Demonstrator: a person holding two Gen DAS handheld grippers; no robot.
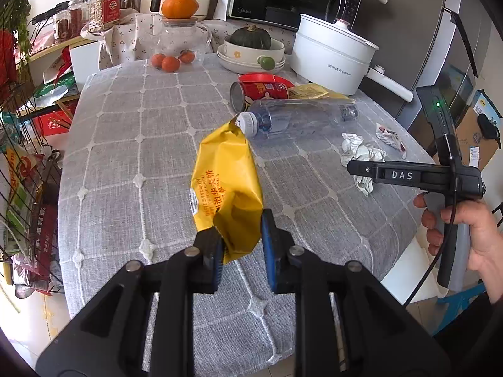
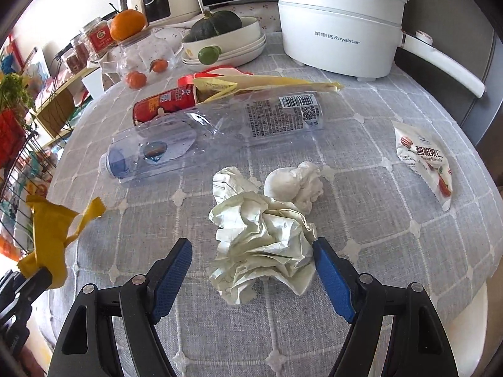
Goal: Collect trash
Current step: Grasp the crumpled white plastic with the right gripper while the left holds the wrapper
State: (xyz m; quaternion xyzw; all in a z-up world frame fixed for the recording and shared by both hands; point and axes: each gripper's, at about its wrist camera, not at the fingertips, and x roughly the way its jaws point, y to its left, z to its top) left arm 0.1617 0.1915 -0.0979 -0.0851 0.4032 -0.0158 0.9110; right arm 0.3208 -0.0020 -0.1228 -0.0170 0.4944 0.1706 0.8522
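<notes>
Table (image 2: 393, 251); squash (image 2: 217, 25) in bowl (image 2: 248, 39)

Bright, soft daylight, faint shadows on the desk (image 1: 132, 144), sharp centre, strong fisheye bending and dark corners.

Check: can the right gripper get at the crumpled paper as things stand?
Probably yes. The right gripper is open, with the crumpled paper already between its fingers and nothing in the way. The left gripper, holding the yellow wrapper, is off to the side.
</notes>
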